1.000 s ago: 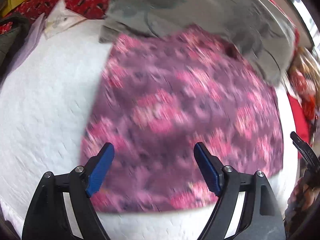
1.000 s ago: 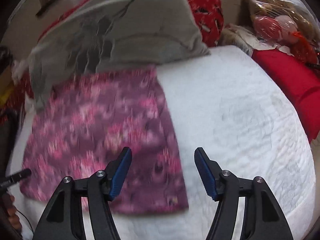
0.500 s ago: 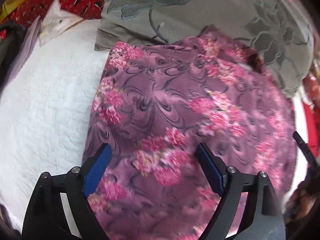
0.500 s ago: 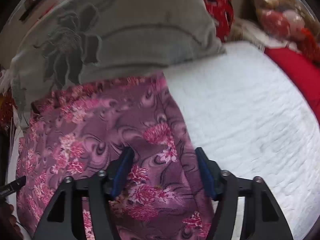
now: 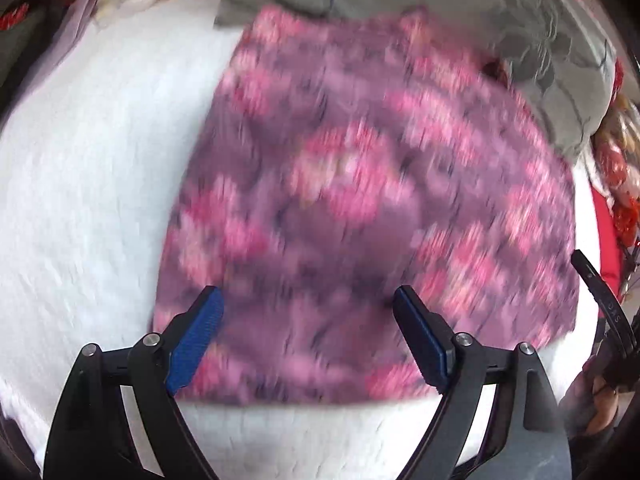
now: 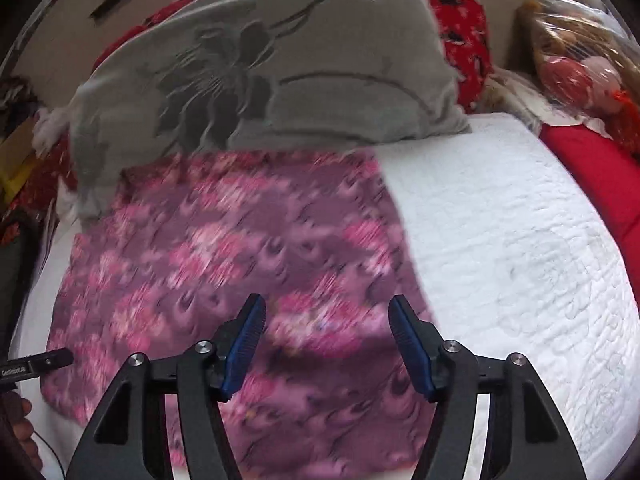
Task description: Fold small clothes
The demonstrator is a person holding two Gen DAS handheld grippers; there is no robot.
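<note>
Purple floral cloth (image 5: 360, 200) lay spread flat on the white quilted bedcover (image 5: 100, 180), its pink blossoms smeared by motion blur in both views; in the right wrist view the same cloth (image 6: 224, 264) covered the left half of the bedcover (image 6: 520, 260), with bare quilt to its right. Its far edge lay against or slightly under a large grey pillow with a dark flower print (image 6: 280, 68), which also ran along the top of the left wrist view (image 5: 520, 20). Behind the pillow sat red patterned fabric (image 6: 464, 28), and a plain red cushion (image 6: 592, 172) lay at the right rim of the bed, next to a clear plastic bag of colourful items (image 6: 580, 60).

Left gripper (image 5: 308, 332) hung above the cloth's near edge with its blue-padded fingers (image 5: 196, 340) wide apart and nothing pinched between them. Right gripper (image 6: 324, 344) hovered above the cloth near its right border; its jaws had just been opening a little, and the pads (image 6: 408, 348) stood apart with only the cloth lying flat beneath them, ungrasped. Each view caught the tip of the other gripper at its edge, with part of the person's hand (image 6: 18, 424) below it
</note>
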